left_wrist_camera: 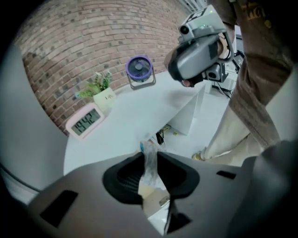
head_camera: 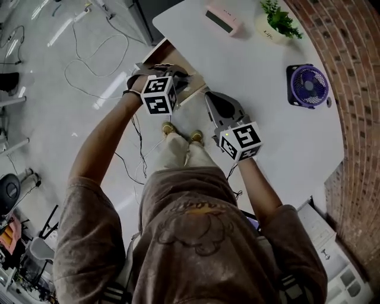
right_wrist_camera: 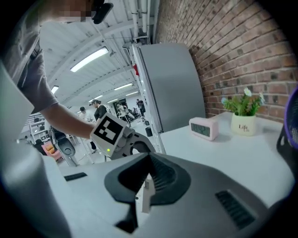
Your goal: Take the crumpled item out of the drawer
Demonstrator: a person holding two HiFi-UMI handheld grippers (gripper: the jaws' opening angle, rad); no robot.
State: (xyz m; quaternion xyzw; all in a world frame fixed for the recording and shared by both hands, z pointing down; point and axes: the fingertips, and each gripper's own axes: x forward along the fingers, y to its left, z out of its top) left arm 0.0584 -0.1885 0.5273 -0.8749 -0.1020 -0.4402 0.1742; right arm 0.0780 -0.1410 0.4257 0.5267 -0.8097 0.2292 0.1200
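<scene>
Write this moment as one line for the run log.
left claw: shut on crumpled item | right claw: shut | drawer: open

Table white. Brick wall red-brown, pale mortar lines. Desk fan purple. Digital clock pink, grey-green display, dark digits. Plant green, pot cream with dark lettering. Left gripper and right gripper: light grey shells, black ribbed pads. Left marker cube and right marker cube: white, black square patterns. Crumpled plastic wrapper clear-whitish, blue fleck at top. Drawer tan wood. T-shirt grey-brown, faded print. Trousers beige. Floor pale grey.
</scene>
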